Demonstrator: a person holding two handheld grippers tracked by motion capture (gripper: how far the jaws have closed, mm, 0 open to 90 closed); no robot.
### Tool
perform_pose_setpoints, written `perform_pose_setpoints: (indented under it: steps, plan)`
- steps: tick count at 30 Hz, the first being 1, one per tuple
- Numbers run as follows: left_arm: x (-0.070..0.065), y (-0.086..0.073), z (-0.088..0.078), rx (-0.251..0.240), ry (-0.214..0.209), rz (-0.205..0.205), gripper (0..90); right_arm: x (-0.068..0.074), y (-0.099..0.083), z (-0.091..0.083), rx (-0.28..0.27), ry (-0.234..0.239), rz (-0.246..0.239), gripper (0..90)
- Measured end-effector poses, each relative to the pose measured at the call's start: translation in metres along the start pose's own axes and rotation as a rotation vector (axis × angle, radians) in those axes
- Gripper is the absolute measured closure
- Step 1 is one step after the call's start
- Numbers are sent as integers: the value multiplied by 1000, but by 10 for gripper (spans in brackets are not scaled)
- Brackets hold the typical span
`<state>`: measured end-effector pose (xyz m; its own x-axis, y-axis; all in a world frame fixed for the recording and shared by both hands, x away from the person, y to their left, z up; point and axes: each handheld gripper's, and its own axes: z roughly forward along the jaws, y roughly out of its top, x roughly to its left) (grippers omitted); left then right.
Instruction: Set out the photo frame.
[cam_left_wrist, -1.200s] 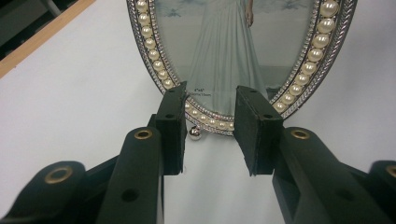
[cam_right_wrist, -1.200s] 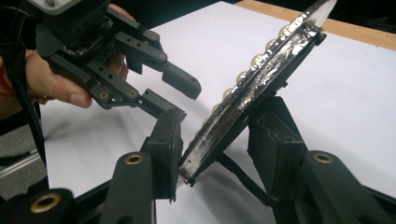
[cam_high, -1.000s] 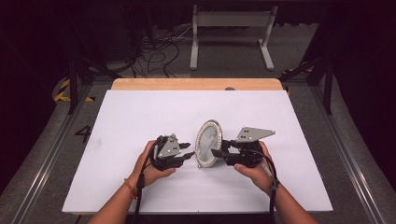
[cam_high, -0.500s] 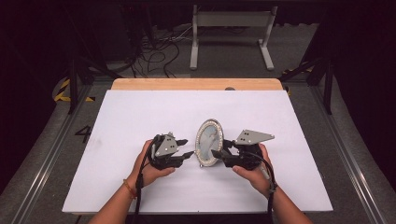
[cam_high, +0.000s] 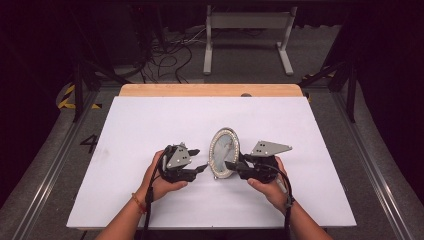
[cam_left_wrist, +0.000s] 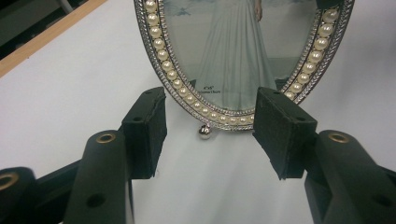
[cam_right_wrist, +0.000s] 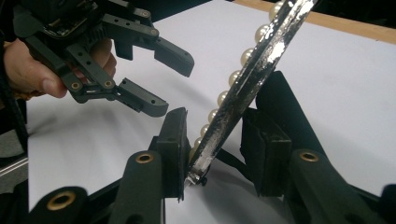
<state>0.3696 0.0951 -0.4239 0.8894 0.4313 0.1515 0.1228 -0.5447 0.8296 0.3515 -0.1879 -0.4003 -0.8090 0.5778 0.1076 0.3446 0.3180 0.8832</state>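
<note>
A: Where is the oval picture frame (cam_high: 223, 152) right now?

B: It stands upright near the middle of the white bench (cam_high: 150, 125), between the 2 tongs. The right tongs (cam_high: 231, 165) have just been closing, and in the right gripper view the frame's thin metal edge (cam_right_wrist: 243, 88) runs between their pads; the left-hand pad (cam_right_wrist: 173, 149) looks pressed to the pearl side, while the other pad sits just behind the back, so I'd call it a light pinch low on the rim.

A: And the left tongs (cam_high: 201, 161)?

B: Spread, and just been opening. In the left gripper view both pads (cam_left_wrist: 149, 130) stand just short of the frame's bottom rim (cam_left_wrist: 219, 116), touching nothing.

A: How will it handle?

B: I'd judge it light but rigid, and fragile: a glazed front (cam_left_wrist: 243, 51), a ring of small pearls (cam_left_wrist: 161, 46) that could chip, and polished metal that may slip between flat pads. It rests on a small ball foot (cam_left_wrist: 204, 131), so it probably tips easily. Best hold is across the rim edge, low down, not on the glass.

A: Room to move?

B: Plenty. The bench around the frame is bare, and its wooden far edge (cam_high: 210, 90) and the side edges lie well apart from the frame. The near edge is closer, by the person's forearms.
</note>
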Motion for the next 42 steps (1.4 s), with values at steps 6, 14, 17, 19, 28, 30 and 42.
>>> perform_pose_setpoints:
  steps: [6, 14, 17, 19, 28, 30, 42]
  plan:
    - [-1, 0, 1, 10, -6, -6, 438, -10, -3, -1, 8, 54, 11, 655]
    - [0, 0, 1, 8, -9, -3, 431, -9, 0, -3, 35, 41, -15, 656]
    - [0, 0, 0, 4, -8, -4, 429, -3, 1, -2, 38, -27, -31, 495]
    - [0, 0, 0, 4, -9, -6, 427, 3, 2, 1, 44, -46, -47, 415]
    - [1, 0, 0, 9, -9, -4, 420, 6, -2, 13, 13, -70, -9, 639]
    - [1, -1, 1, 7, -10, -10, 418, 1, -4, 13, 3, -30, 18, 642]
    - [5, -1, 9, 15, -4, -26, 396, -16, -4, 15, 25, 80, 9, 746]
